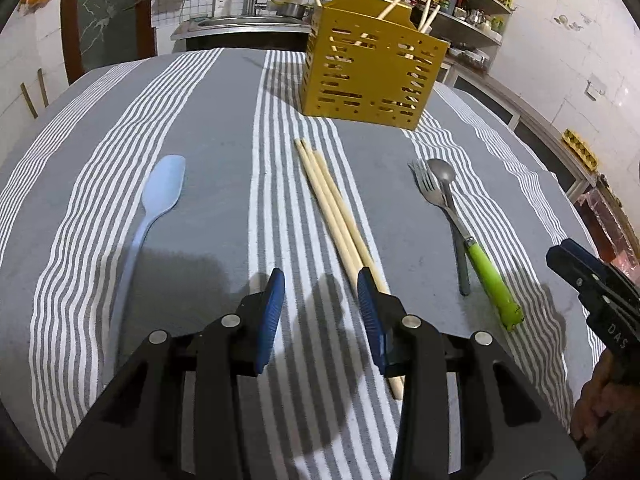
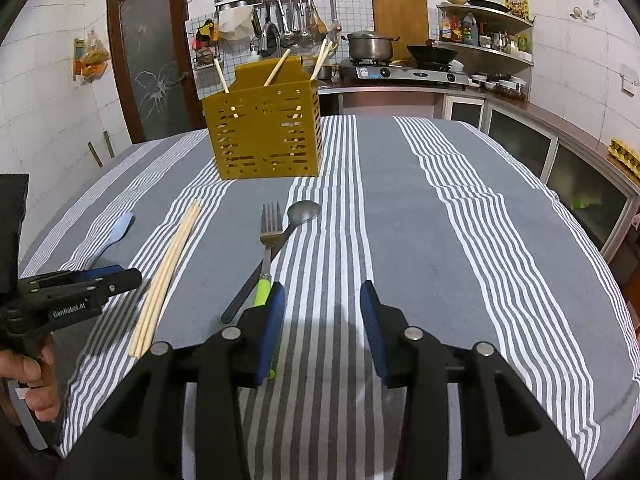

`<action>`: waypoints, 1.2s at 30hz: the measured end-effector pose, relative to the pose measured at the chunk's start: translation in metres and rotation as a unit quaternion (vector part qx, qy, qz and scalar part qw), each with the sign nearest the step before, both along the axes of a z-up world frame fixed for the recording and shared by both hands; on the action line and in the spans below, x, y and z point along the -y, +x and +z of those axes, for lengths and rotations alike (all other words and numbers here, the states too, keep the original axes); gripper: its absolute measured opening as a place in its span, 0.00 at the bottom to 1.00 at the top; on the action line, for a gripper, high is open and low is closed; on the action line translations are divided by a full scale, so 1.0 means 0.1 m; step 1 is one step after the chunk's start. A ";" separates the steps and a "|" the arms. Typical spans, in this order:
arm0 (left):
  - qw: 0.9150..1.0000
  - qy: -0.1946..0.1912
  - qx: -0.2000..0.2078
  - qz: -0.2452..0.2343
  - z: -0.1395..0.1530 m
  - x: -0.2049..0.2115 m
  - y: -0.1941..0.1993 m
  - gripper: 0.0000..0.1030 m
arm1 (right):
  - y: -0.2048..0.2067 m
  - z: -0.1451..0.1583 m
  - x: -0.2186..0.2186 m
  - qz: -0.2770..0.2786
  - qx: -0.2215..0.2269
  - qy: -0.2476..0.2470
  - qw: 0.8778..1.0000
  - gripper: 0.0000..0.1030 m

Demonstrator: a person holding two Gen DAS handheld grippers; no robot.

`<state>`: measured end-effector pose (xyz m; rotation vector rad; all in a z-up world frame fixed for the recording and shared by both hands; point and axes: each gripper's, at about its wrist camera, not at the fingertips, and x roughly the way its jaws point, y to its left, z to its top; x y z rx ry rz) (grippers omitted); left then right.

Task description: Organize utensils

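Nearest the left wrist camera, the left gripper (image 1: 321,292) hangs over the striped cloth of the surface (image 1: 224,208), its jaws partly open and gripping nothing; the right-hand finger overlaps the near end of the chopsticks (image 1: 336,216), though contact cannot be told. To the left lies one pale blue spoon (image 1: 160,196), well apart from the jaws. At least three loose chopsticks lie bunched. Further right one metal spoon (image 1: 444,184) crosses one fork with a green handle (image 1: 492,280). Behind stands one yellow slotted holder (image 1: 372,76) with more chopsticks inside. The right gripper (image 2: 323,300) also stands partly open and empty, the fork's green handle just beside its left finger. "GenRobot.AI" reads on the left gripper in the right wrist view; "DAS" on the right.
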<state>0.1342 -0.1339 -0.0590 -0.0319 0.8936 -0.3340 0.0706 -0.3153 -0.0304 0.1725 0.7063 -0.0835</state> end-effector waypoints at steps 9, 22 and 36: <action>1.000 0.013 -0.012 0.002 -0.08 0.07 0.04 0.36 | 0.04 -0.01 -0.03 0.003 -0.001 -0.002 1.000 0.38; 1.000 0.020 -0.016 0.007 -0.08 0.12 0.13 0.36 | 0.10 -0.03 -0.09 0.008 -0.008 -0.007 1.000 0.38; 0.999 0.045 -0.018 0.008 -0.13 0.19 0.30 0.40 | 0.19 -0.03 -0.13 0.012 -0.013 -0.012 1.000 0.38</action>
